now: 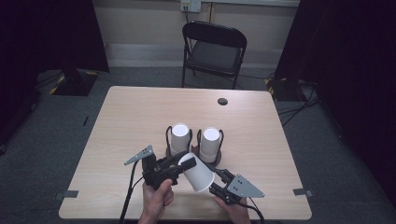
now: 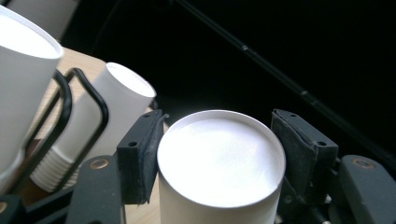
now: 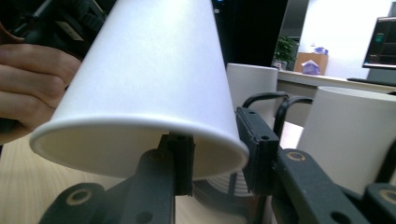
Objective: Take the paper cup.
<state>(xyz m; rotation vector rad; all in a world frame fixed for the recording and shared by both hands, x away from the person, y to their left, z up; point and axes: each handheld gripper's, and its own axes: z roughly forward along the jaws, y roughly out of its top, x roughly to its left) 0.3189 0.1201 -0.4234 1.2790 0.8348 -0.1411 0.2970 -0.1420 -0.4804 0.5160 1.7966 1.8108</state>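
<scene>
1. Cup tilted, low centre of the high view, held between both my grippers.
2. Left gripper clamps its closed base end.
3. Right gripper pinches its rim wall.
4. Two cup stacks in racks just behind.

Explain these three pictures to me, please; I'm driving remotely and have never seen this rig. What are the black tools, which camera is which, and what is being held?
No robot arm here: a person holds a two-jaw tool in each hand. The high view looks down on the wooden table. The other two pictures come from cameras riding on each tool, looking along its jaws.

On the table stand two stacks of upside-down white paper cups, left stack and right stack, each in a black wire holder.

One loose paper cup is held between both tools. The left gripper has its jaws either side of the cup's closed bottom end. The right gripper pinches the wall at the open rim, one jaw inside, one outside.
</scene>
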